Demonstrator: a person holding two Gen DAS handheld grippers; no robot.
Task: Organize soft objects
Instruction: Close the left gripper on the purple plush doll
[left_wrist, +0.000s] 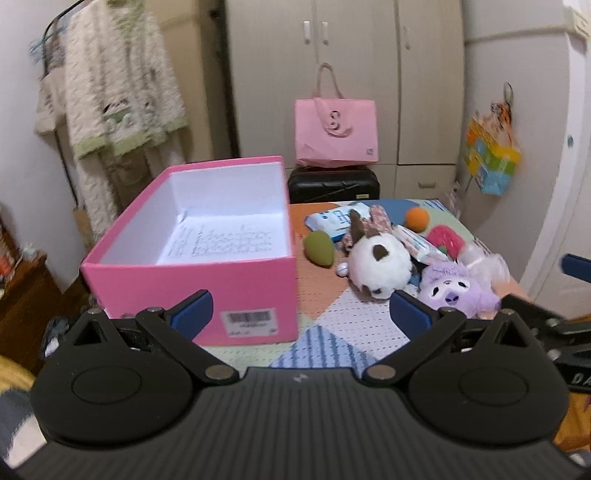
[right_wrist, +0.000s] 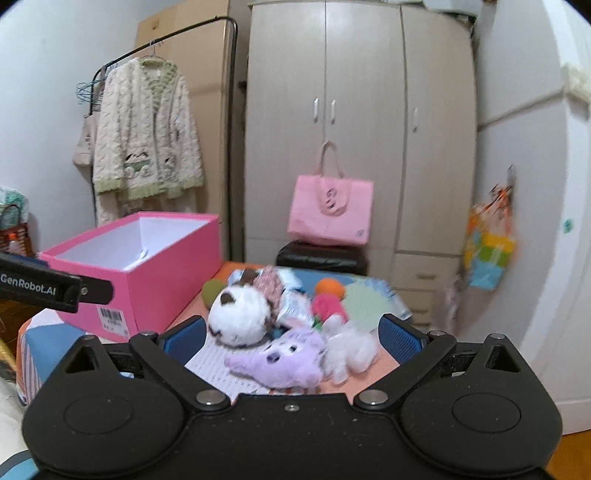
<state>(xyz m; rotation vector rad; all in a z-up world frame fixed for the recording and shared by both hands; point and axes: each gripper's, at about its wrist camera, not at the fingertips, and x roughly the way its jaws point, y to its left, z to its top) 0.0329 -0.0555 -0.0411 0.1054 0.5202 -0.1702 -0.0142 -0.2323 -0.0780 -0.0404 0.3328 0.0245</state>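
Both jaws spread wide, nothing held. Right gripper (right_wrist: 291, 338): purple plush (right_wrist: 282, 360) between fingers, untouched. Left gripper (left_wrist: 301, 314): pink box (left_wrist: 192, 291) behind left finger, plush (left_wrist: 456, 291) past right finger.

Black ribbed tool (left_wrist: 301, 312) with blue pads (left_wrist: 194, 314).

An open pink cardboard box (left_wrist: 192, 280) sits left; a purple plush toy (left_wrist: 456, 291) lies right, near a white-and-brown plush (left_wrist: 378, 269).
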